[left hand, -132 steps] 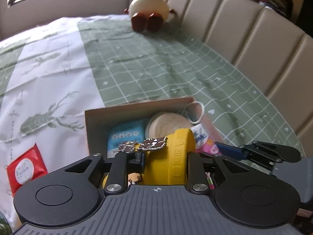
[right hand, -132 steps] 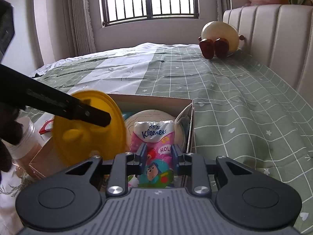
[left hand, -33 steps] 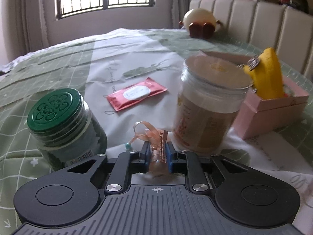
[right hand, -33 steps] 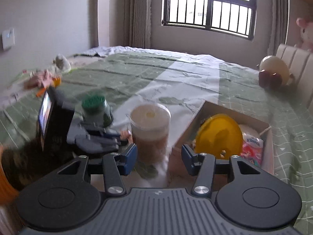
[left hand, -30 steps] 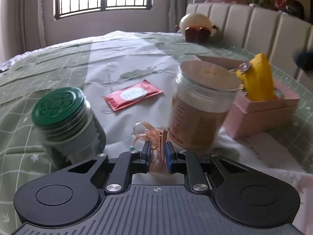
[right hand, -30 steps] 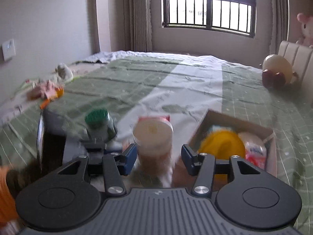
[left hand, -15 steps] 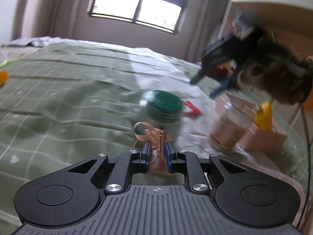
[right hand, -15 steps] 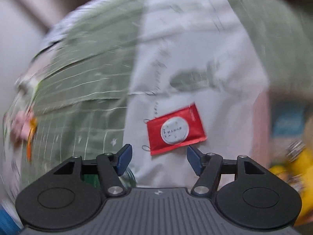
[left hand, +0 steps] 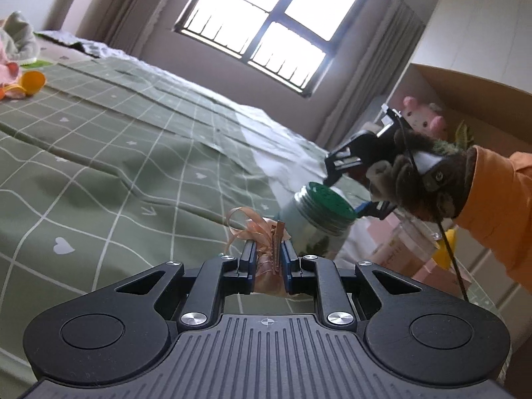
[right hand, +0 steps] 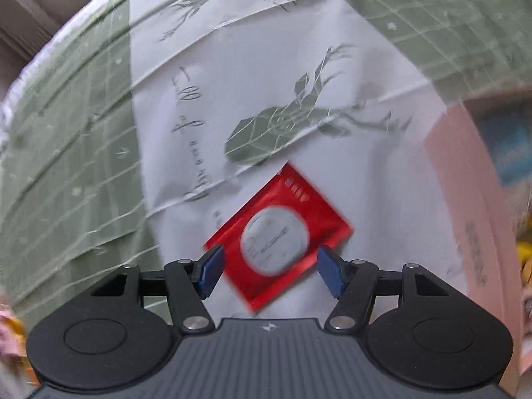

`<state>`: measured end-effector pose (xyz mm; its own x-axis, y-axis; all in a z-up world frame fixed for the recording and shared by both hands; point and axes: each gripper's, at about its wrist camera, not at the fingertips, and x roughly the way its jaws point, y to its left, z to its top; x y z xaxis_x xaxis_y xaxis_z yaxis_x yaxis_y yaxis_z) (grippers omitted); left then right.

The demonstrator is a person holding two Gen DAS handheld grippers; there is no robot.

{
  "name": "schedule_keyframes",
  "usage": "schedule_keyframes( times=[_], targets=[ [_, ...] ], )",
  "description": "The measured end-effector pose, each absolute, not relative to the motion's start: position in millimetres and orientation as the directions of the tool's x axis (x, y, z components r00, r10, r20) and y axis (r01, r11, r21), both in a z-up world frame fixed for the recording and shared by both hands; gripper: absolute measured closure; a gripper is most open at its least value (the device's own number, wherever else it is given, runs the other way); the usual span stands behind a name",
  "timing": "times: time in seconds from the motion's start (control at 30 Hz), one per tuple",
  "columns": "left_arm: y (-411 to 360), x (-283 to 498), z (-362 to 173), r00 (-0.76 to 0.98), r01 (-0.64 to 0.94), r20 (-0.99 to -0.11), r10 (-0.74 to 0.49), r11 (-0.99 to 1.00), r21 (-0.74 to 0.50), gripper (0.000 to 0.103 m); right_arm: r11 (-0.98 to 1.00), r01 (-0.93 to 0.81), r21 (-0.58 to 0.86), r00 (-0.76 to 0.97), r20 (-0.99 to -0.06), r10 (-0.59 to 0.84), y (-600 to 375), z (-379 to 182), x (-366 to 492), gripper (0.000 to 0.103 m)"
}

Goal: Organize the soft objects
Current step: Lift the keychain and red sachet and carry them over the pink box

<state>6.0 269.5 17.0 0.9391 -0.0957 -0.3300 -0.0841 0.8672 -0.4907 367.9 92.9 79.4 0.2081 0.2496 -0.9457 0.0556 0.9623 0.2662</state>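
My left gripper point(left hand: 268, 259) is shut on a pink ribbon hair clip point(left hand: 266, 236) and holds it above the green checked bedspread point(left hand: 99, 153). My right gripper point(right hand: 271, 271) is open and points down at a red wet-wipe packet point(right hand: 279, 232) with a white round label, which lies flat on the white deer-print cloth point(right hand: 232, 83). The packet sits between the blue fingertips point(right hand: 211, 269), and I cannot tell whether they touch it. The right gripper also shows in the left wrist view point(left hand: 352, 183), above a green-lidded jar point(left hand: 319, 219). The pink box point(right hand: 465, 206) is at the right.
A clear jar with a tan label point(left hand: 405, 246) stands beside the pink box point(left hand: 442, 272), which holds a yellow toy point(left hand: 445, 252). Small toys and an orange cup point(left hand: 30, 83) lie at the far left of the bed. A window point(left hand: 272, 26) is behind.
My right gripper has dropped closer to the red packet, which now lies between its open fingers. My left gripper has swung left and tilted up, still holding the hair clip.
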Motion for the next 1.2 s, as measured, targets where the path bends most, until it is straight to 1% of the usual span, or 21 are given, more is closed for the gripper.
schedule_keyframes(
  times=[0.07, 0.2, 0.27, 0.33, 0.4, 0.43, 0.5, 0.53, 0.6, 0.63, 0.67, 0.73, 0.8, 0.87, 0.97, 1.1, 1.2],
  targets=[
    [268, 6, 16, 0.939, -0.071, -0.327, -0.108, 0.869, -0.49, 0.085, 0.947, 0.109, 0.302, 0.185, -0.942, 0.279, 90, 77, 363, 0.04],
    [269, 5, 17, 0.937, -0.074, -0.332, -0.113, 0.862, -0.501, 0.085, 0.931, 0.256, 0.26, 0.247, -0.949, 0.198, 92, 62, 367, 0.04],
    [273, 5, 24, 0.93, -0.091, -0.353, -0.101, 0.869, -0.487, 0.085, 0.926, 0.27, 0.262, 0.287, -0.94, 0.183, 99, 61, 376, 0.035],
    [279, 7, 37, 0.925, -0.112, -0.375, -0.063, 0.898, -0.426, 0.085, 0.942, 0.214, 0.258, 0.285, -0.939, 0.192, 112, 60, 388, 0.029],
    [287, 11, 47, 0.92, -0.166, -0.392, 0.014, 0.92, -0.356, 0.085, 0.97, 0.101, 0.223, 0.266, -0.945, 0.19, 131, 59, 399, 0.022],
    [293, 13, 49, 0.919, -0.191, -0.392, 0.04, 0.915, -0.355, 0.085, 0.983, 0.033, 0.183, 0.248, -0.954, 0.169, 142, 57, 401, 0.02],
    [302, 16, 49, 0.917, -0.21, -0.397, 0.048, 0.902, -0.376, 0.085, 0.991, -0.109, 0.077, 0.25, -0.963, 0.102, 164, 54, 397, 0.02],
    [305, 20, 47, 0.911, -0.215, -0.41, 0.047, 0.901, -0.376, 0.085, 0.987, -0.156, 0.035, 0.261, -0.962, 0.076, 172, 53, 393, 0.021],
    [309, 27, 44, 0.892, -0.233, -0.449, 0.049, 0.901, -0.366, 0.085, 0.98, -0.199, 0.0, 0.299, -0.952, 0.06, 178, 55, 383, 0.031],
    [310, 33, 43, 0.879, -0.246, -0.474, 0.052, 0.9, -0.359, 0.085, 0.977, -0.213, 0.008, 0.304, -0.95, 0.074, 179, 57, 380, 0.044],
    [311, 39, 42, 0.866, -0.257, -0.498, 0.054, 0.901, -0.349, 0.085, 0.973, -0.23, 0.02, 0.303, -0.949, 0.091, 179, 62, 377, 0.05],
    [314, 47, 42, 0.845, -0.274, -0.532, 0.06, 0.903, -0.332, 0.085, 0.964, -0.262, 0.049, 0.281, -0.952, 0.125, 178, 71, 372, 0.052],
    [315, 53, 46, 0.834, -0.286, -0.548, 0.072, 0.904, -0.317, 0.085, 0.955, -0.277, 0.105, 0.256, -0.95, 0.179, 168, 85, 364, 0.052],
    [313, 59, 57, 0.826, -0.303, -0.554, 0.103, 0.91, -0.284, 0.085, 0.94, -0.302, 0.157, 0.271, -0.932, 0.242, 147, 114, 351, 0.052],
    [302, 72, 84, 0.818, -0.301, -0.559, 0.132, 0.927, -0.223, 0.085, 0.917, -0.347, 0.197, 0.311, -0.898, 0.311, 124, 158, 334, 0.052],
    [259, 89, 127, 0.829, -0.247, -0.544, 0.129, 0.957, -0.149, 0.085, 0.876, -0.409, 0.258, 0.366, -0.833, 0.416, 63, 223, 309, 0.052],
    [216, 100, 151, 0.843, -0.189, -0.528, 0.102, 0.975, -0.115, 0.085, 0.862, -0.425, 0.277, 0.421, -0.782, 0.459, 9, 254, 301, 0.052]
  ],
)
